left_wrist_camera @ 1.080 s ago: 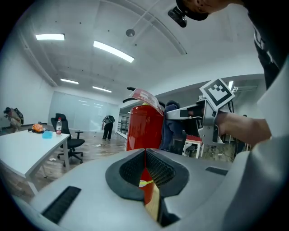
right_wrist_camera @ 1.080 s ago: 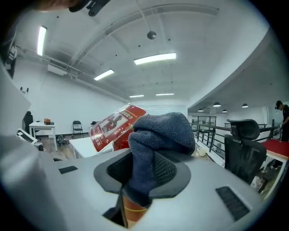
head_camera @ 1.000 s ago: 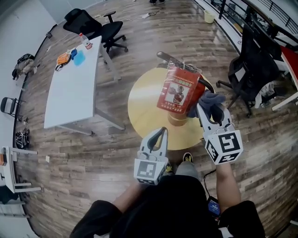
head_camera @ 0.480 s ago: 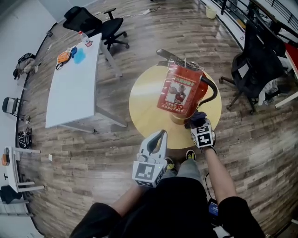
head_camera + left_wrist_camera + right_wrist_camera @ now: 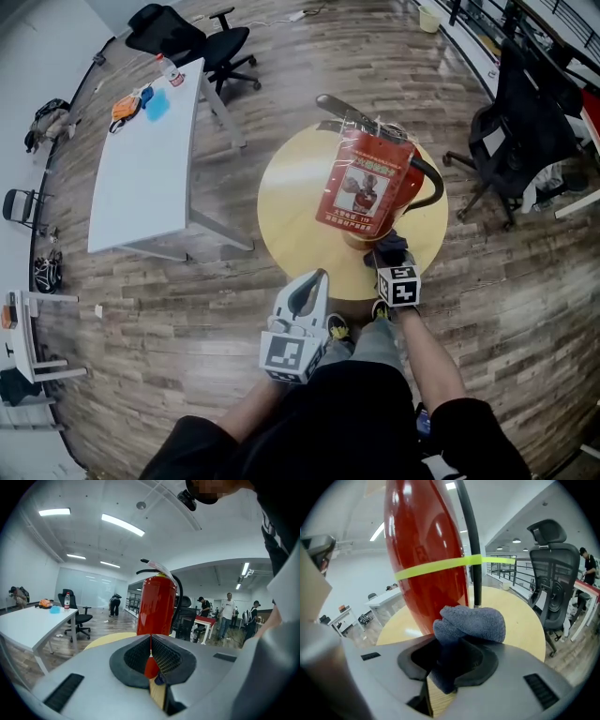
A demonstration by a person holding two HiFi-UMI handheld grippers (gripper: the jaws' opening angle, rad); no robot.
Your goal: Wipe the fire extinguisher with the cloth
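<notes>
Pinching the grey cloth [image 5: 471,623] in my right gripper [image 5: 387,255], I have the wad low down by the foot of the fire extinguisher [image 5: 367,187]. The extinguisher stands upright on the round yellow table [image 5: 286,220], toward the right of it as I look down. Whether the cloth already touches the red shell I cannot tell; it sits just in front of it.

The worry is a tall cylinder on a narrow base with nothing bracing it. If I rub hard sideways, I judge it could skid across the smooth top or rock over. The black hose [image 5: 469,541] hangs right behind the wad, so a careless stroke could snag the cloth on it. Only a fold of the cloth is clamped and most of it bulges past the jaws, so friction on the shell might drag it loose. The plastic-sleeved tag [image 5: 361,192] hanging from the handle could catch too (less likely this low).

My right forearm reaches straight out from my body, the gripper tipped downward at the base with its marker cube facing up. My left gripper [image 5: 314,281] hangs closer to me near the table's near edge, aimed roughly level at the cylinder. Its jaws are pressed together on nothing.
</notes>
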